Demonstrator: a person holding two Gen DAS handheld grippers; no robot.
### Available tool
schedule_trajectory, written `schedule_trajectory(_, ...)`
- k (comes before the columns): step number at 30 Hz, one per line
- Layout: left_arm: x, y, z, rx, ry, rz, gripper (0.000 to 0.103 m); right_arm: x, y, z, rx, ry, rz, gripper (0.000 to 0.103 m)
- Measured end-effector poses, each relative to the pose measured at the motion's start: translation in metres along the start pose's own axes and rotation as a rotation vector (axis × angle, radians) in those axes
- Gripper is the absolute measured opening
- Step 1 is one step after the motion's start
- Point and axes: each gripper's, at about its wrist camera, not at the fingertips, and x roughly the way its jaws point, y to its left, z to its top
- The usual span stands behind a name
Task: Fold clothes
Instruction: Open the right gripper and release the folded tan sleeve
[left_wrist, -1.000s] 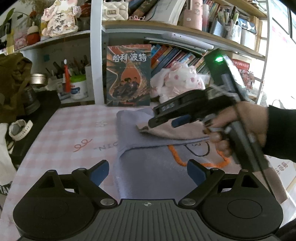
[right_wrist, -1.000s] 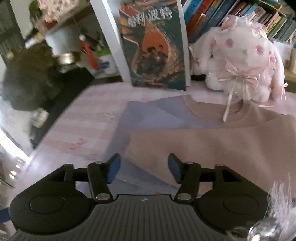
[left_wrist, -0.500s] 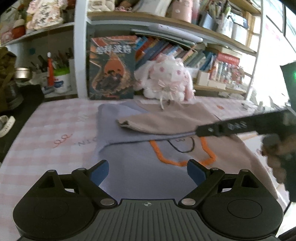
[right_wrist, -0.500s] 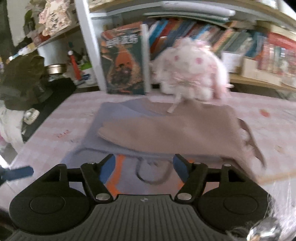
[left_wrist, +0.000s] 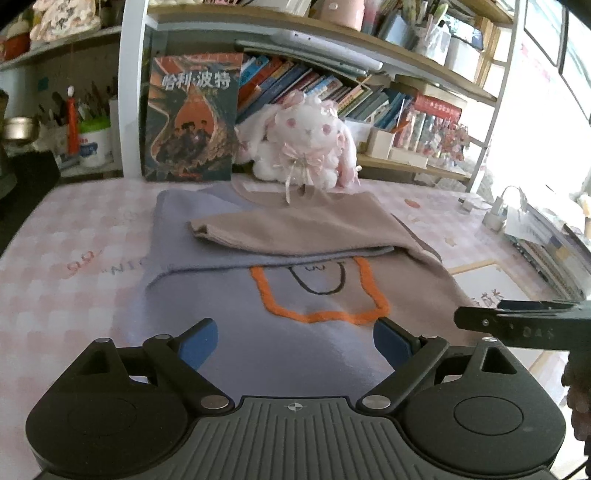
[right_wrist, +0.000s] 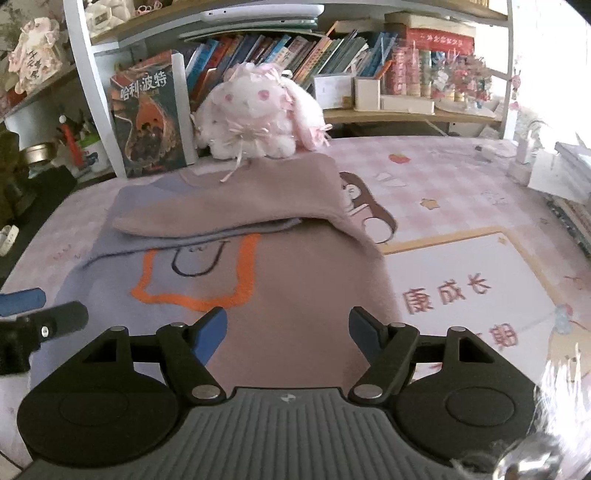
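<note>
Sweater (left_wrist: 280, 332) spread flat on surface (left_wrist: 74, 236), sleeves crossed inward; left hand-held gripper (left_wrist: 295, 341) open, right hand-held gripper (right_wrist: 288, 330) opening, empty, apparently poised for bottom fold.

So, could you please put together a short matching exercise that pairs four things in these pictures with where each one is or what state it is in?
Things:
1. Lavender and beige knit sweater with orange outline
2. White and pink plush rabbit
3. Dark upright book with an orange flame cover
4. Right gripper

Places or states:
A. Leaning against the white shelf post
B. Jaws opening, nothing between them
C. Flat on the checked table, both sleeves folded across the chest
D. Sitting at the garment's collar

Pairs: 1-C, 2-D, 3-A, 4-B
</note>
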Motion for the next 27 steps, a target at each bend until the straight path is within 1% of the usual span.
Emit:
schedule_trajectory(3,0.001,-0.01,-0.002,0.0,0.014,0.015,0.094,-0.009,-0.008,-0.005,-0.007,-0.011,-0.007,0.073)
schedule_trajectory(9,-0.007,-0.043,-0.008,0.05,0.035,0.061,0.094,-0.026,-0.033,-0.019,0.003,-0.003,-0.001,0.073)
schedule_trajectory(13,-0.011,-0.062,-0.017,0.047,0.056,0.049,0.094,-0.04,-0.047,-0.027,-0.01,-0.008,0.004,0.075)
schedule_trajectory(19,-0.028,-0.082,-0.036,0.037,0.065,0.065,0.094,-0.056,-0.069,-0.047,0.004,0.02,0.023,0.075)
schedule_trajectory(23,-0.043,-0.088,-0.052,0.026,0.06,0.108,0.094,-0.065,-0.08,-0.063,0.028,0.047,0.038,0.075)
schedule_trajectory(27,-0.056,-0.086,-0.065,0.024,0.053,0.172,0.094,-0.072,-0.089,-0.077,0.057,0.071,0.049,0.075)
